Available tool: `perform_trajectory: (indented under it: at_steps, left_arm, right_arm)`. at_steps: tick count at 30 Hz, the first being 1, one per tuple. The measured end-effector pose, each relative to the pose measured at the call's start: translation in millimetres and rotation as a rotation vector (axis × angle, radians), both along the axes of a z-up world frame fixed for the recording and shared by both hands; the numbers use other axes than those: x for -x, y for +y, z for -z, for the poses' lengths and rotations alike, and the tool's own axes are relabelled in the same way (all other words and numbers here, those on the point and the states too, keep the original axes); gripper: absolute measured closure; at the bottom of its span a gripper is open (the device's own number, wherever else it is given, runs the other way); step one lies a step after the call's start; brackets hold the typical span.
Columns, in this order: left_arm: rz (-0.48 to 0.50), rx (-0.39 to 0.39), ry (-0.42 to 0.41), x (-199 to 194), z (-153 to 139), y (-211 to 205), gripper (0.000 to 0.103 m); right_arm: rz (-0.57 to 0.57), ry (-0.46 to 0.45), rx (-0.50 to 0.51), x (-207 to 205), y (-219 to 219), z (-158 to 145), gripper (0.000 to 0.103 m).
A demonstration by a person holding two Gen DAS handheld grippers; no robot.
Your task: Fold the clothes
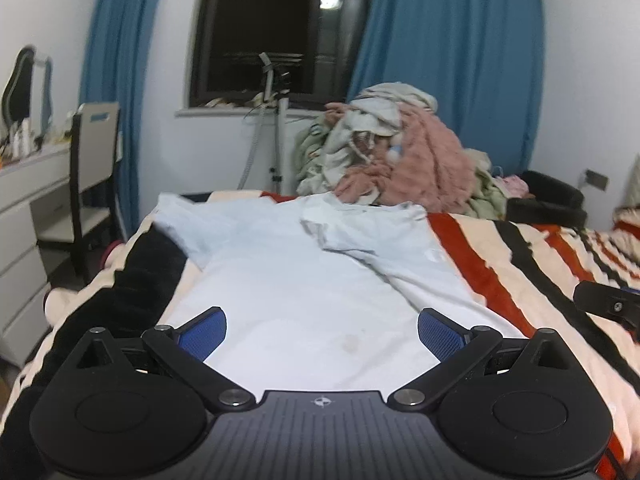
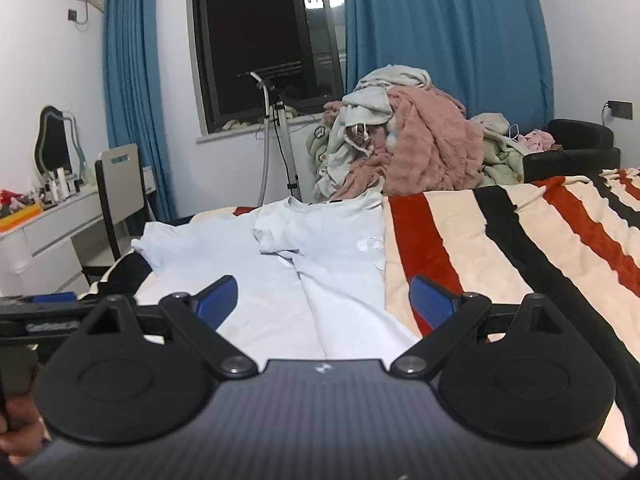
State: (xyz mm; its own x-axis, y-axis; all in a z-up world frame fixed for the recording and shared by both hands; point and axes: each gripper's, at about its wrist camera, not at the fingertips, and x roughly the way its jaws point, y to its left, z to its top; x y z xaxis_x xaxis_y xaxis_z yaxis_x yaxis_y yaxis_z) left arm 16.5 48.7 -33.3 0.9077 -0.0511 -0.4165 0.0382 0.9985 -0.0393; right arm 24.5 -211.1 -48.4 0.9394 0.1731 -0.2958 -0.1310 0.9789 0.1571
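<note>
on the striped blanket: pale blue t-shirt spread flat, right side folded over toward the middle, left sleeve out near the blanket's black stripe. above the shirt's near hem: left gripper, jaws wide apart, gripping nothing. over the shirt's right edge: right gripper, jaws likewise spread and empty, one blue pad above cloth, the other above the blanket. beyond the shirt: heaped clothes pile, blue curtains, dark window.
</note>
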Motion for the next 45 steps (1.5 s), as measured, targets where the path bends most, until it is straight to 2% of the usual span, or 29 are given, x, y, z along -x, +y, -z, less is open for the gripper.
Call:
perform_trajectory:
  at_steps: [3, 9, 15, 23, 28, 31, 33, 35, 38, 41, 44, 45]
  left_arm:
    - [0.021, -0.040, -0.010, 3.1, 3.1, -12.8, 0.000]
    - [0.020, -0.038, 0.043, -1.4, 14.1, -16.4, 0.000]
    - [0.003, -0.051, 0.066, -3.0, 18.3, -18.0, 0.002]
    - [0.090, -0.043, 0.181, -12.1, 28.0, -44.7, 0.010]
    - [0.202, -0.045, 0.265, -20.3, 37.4, -96.2, 0.021]
    - [0.314, 0.029, 0.311, -25.0, 39.3, -132.3, 0.029]
    - [0.391, 0.072, 0.338, -28.5, 40.5, -159.0, 0.030]
    - [0.458, 0.086, 0.349, -30.8, 43.9, -187.9, 0.034]
    - [0.549, 0.078, 0.371, -34.3, 56.2, -231.3, 0.040]
    - [0.633, 0.107, 0.415, -39.7, 75.5, -263.8, 0.040]
    - [0.640, 0.090, 0.461, -43.9, 98.8, -285.1, 0.058]
    - [0.644, 0.079, 0.474, -45.1, 106.0, -288.4, 0.069]
  right_arm:
    - [0.009, -0.019, -0.008, 16.2, -5.4, 0.9, 0.008]
    - [0.039, -0.001, -0.030, 18.9, -15.7, 1.0, 0.008]
    - [0.057, -0.034, -0.056, 25.9, -26.8, -5.6, 0.008]
    - [0.138, -0.091, -0.140, 32.1, -74.3, -23.0, 0.008]
    - [0.271, -0.131, -0.216, 39.2, -129.8, -26.7, 0.008]
    - [0.369, -0.154, -0.307, 47.7, -166.9, -22.5, 0.008]
    - [0.414, -0.162, -0.365, 54.4, -186.5, -16.4, 0.008]
    - [0.438, -0.150, -0.426, 55.9, -199.6, -9.1, 0.007]
    - [0.417, -0.127, -0.476, 51.9, -204.7, 0.2, 0.007]
    - [0.403, -0.124, -0.462, 49.1, -202.0, 3.6, 0.007]
    - [0.389, -0.125, -0.454, 45.6, -199.5, 5.6, 0.007]
    - [0.388, -0.128, -0.453, 45.7, -200.3, 6.7, 0.007]
